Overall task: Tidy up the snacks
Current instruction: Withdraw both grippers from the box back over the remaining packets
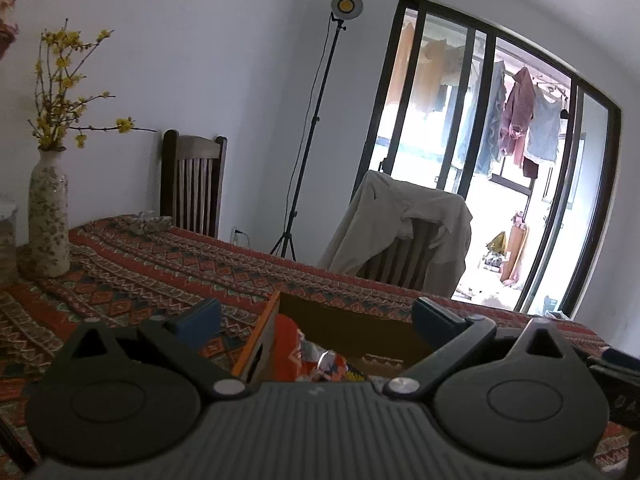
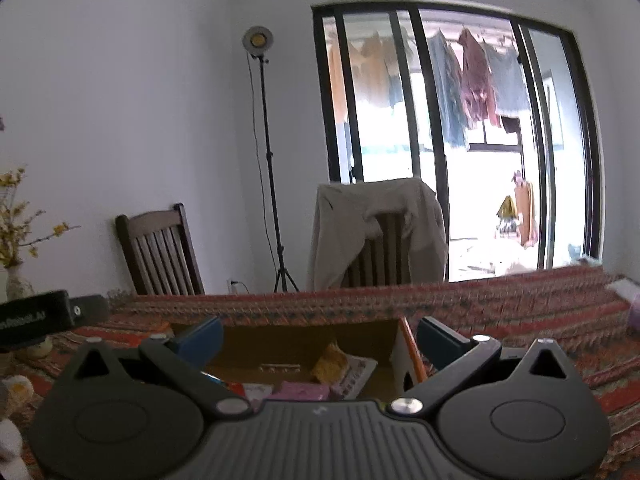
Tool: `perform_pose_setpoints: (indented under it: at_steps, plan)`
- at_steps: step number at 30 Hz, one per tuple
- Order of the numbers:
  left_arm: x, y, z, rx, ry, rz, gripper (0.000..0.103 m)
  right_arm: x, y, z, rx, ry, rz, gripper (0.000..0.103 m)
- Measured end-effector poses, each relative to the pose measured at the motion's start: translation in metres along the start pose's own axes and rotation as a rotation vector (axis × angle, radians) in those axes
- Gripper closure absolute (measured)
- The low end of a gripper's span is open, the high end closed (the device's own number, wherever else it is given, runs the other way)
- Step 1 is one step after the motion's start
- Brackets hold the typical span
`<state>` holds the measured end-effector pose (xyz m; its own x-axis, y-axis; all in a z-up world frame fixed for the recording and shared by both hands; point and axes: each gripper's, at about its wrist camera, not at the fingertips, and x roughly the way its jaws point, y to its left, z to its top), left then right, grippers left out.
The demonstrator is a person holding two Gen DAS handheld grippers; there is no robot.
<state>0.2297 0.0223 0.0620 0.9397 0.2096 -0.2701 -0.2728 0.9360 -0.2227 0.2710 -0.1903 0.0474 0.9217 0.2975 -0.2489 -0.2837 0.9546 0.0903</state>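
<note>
The cardboard box [image 2: 304, 344] sits on the patterned tablecloth [image 1: 160, 268], directly ahead of both my grippers, its top open and its orange-edged walls upright. Inside it, in the right wrist view, lie a yellow snack packet [image 2: 330, 362], pink packets [image 2: 304, 391] and a pale flat packet [image 2: 358, 368]. The left wrist view shows an orange-red snack bag [image 1: 286, 344] with crinkled foil against the box's near left wall [image 1: 256, 344].

My left gripper [image 1: 316, 320] is spread wide and holds nothing, its blue pads standing either side of the box's left wall. My right gripper [image 2: 320, 338] is likewise spread and empty, its pads framing the box opening. The body of the left gripper shows at the left edge of the right wrist view.

I judge the task well advanced: several snacks are already in the box and neither gripper carries one. Whether any remain is uncertain. Pale objects at the lower left of the right wrist view and a light item [image 2: 628, 292] at the far right of the table are too blurred to identify.

Further out stand a floral vase [image 1: 48, 216] with yellow sprigs, two wooden chairs, one draped with a beige garment [image 1: 400, 220], a light stand [image 1: 312, 128] and a glazed door [image 1: 500, 152].
</note>
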Motion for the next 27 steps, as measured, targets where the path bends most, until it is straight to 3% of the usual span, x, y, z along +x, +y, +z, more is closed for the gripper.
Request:
perform_pose_setpoints:
  at_steps: [8,27]
  plan:
    - [-0.028,0.019,-0.014,0.036,0.053,0.031,0.000,-0.030,0.005,-0.016,-0.034,0.061,0.007,0.000]
    - [-0.060,0.078,-0.080,0.097,0.215,0.082,0.000,-0.073,-0.006,-0.099,-0.022,0.302,-0.034,0.000]
